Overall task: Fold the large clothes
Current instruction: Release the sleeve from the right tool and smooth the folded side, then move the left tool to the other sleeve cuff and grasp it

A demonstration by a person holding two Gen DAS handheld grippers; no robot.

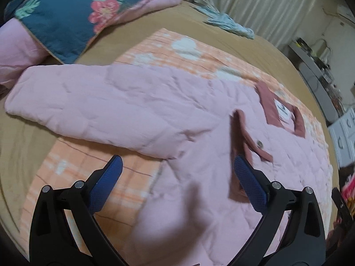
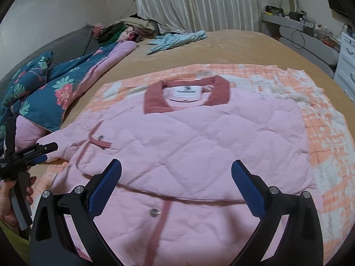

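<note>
A pale pink quilted jacket [image 2: 199, 137] with a dusty-rose collar [image 2: 155, 102] lies flat on an orange-and-white checked blanket [image 2: 328, 133] on the bed. Its right side is folded in across the front, and one sleeve [image 1: 88, 102] stretches out to the left. My left gripper [image 1: 177, 170] hovers above the jacket near the sleeve's root, jaws wide open with nothing between them. My right gripper [image 2: 176, 173] hangs above the jacket's lower front, also open and empty. In the right wrist view the left gripper [image 2: 33, 155] shows at the left edge, held by a hand [image 2: 8, 201].
A teal floral quilt [image 2: 44, 88] with pink lining is heaped at the bed's left. A light blue garment [image 2: 177, 40] lies at the far side on the tan bedspread [image 2: 244, 48]. A cluttered shelf [image 2: 299, 28] and white drawers [image 2: 346, 66] stand on the right, curtains behind.
</note>
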